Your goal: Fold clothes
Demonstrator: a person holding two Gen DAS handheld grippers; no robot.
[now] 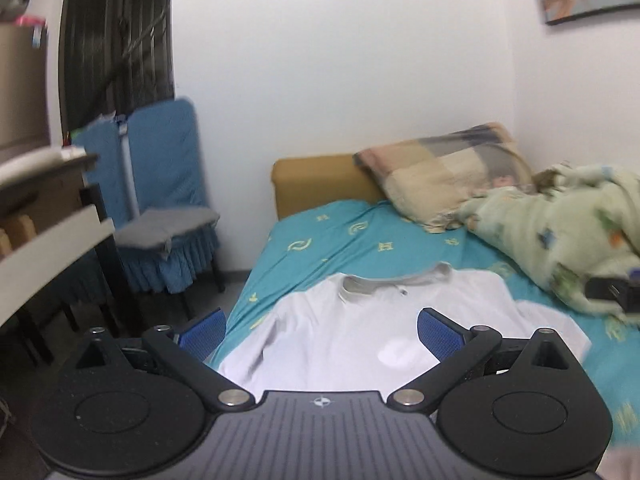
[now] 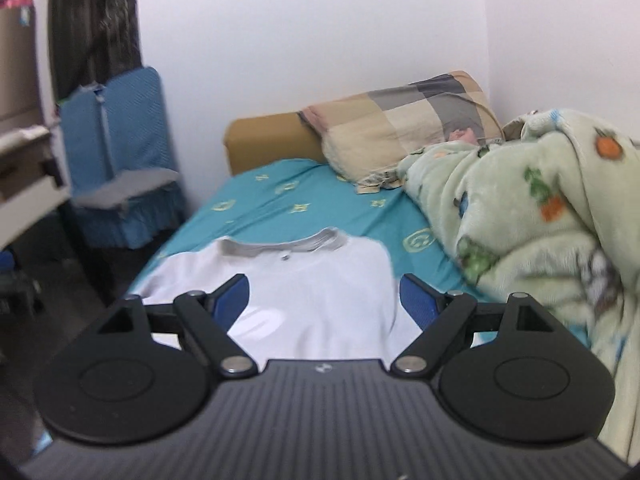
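A white polo shirt (image 1: 360,320) with a grey collar lies spread flat, front up, on the teal bed sheet (image 1: 320,236). It also shows in the right wrist view (image 2: 320,284). My left gripper (image 1: 320,328) is open and empty, held above the shirt's lower part. My right gripper (image 2: 322,296) is open and empty, held above the shirt's middle. Both have blue pads (image 1: 436,336). A small black part at the right edge of the left wrist view (image 1: 612,292) may be the other gripper.
A patchwork pillow (image 2: 400,128) and a green fleece blanket (image 2: 540,208) lie along the bed's right side against the wall. A blue-covered chair (image 1: 160,200) and a desk edge (image 1: 48,256) stand left of the bed. A yellow headboard (image 2: 264,140) is behind.
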